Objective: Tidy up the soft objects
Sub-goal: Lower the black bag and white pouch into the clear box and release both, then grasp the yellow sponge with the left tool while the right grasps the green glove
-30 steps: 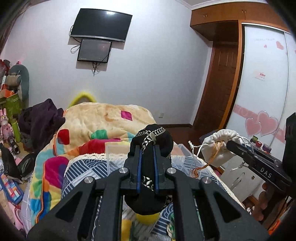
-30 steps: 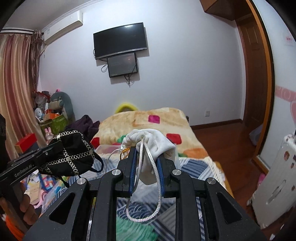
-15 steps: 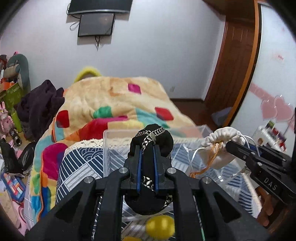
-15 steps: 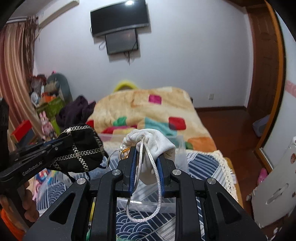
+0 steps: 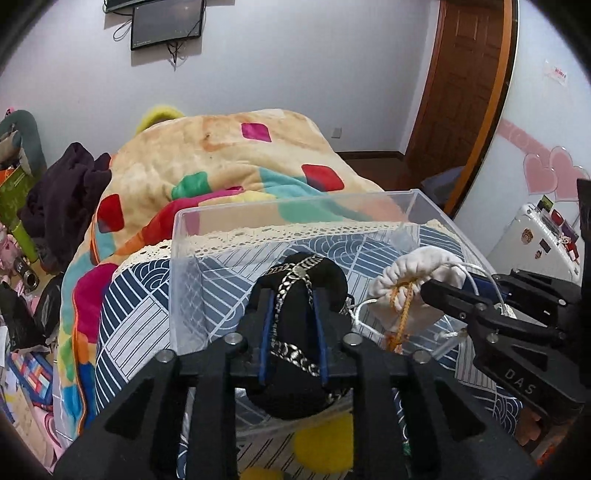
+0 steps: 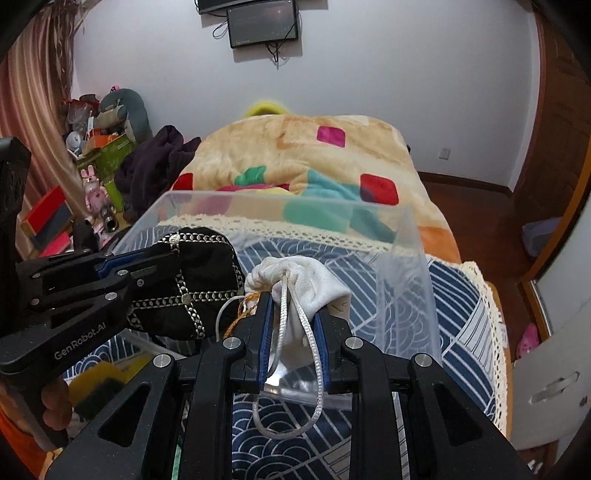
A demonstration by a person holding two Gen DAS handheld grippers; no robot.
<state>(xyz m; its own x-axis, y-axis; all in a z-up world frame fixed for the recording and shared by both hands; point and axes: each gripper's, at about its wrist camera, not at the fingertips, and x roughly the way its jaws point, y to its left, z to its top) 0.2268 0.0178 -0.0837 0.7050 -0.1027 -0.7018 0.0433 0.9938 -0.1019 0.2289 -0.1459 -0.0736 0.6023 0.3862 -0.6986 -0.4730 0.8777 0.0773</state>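
Left gripper (image 5: 291,295) fingers pinch the black pouch (image 5: 301,317) with silver chain trim; the pouch bulges out ahead of the fingertips and sags below them. Right gripper (image 6: 293,310) fingers pinch the white drawstring pouch (image 6: 299,280), its gathered mouth sticking out past the tips and a white cord loop (image 6: 295,387) hanging down between the fingers toward the camera. An orange cord (image 5: 402,306) dangles from the white pouch on its left-gripper side. The two pouches are just beside each other, black one to the left of the right fingers; cannot tell if they touch. Both are held over the open clear plastic bin (image 5: 295,206), above its near part, and neither rests on the bin floor as far as visible. Below the left fingers, near the camera, a yellow soft object (image 5: 321,443) lies outside the bin's near wall. The bin sits on a bed with a blue-and-white patterned cover (image 6: 454,295) with lace edging. Beyond the bin's far wall, ahead of both fingers, lies a beige blanket with coloured diamonds (image 6: 295,147); a dark garment heap (image 5: 62,192) sits far left of it. On the far wall hangs a monitor (image 6: 262,22).
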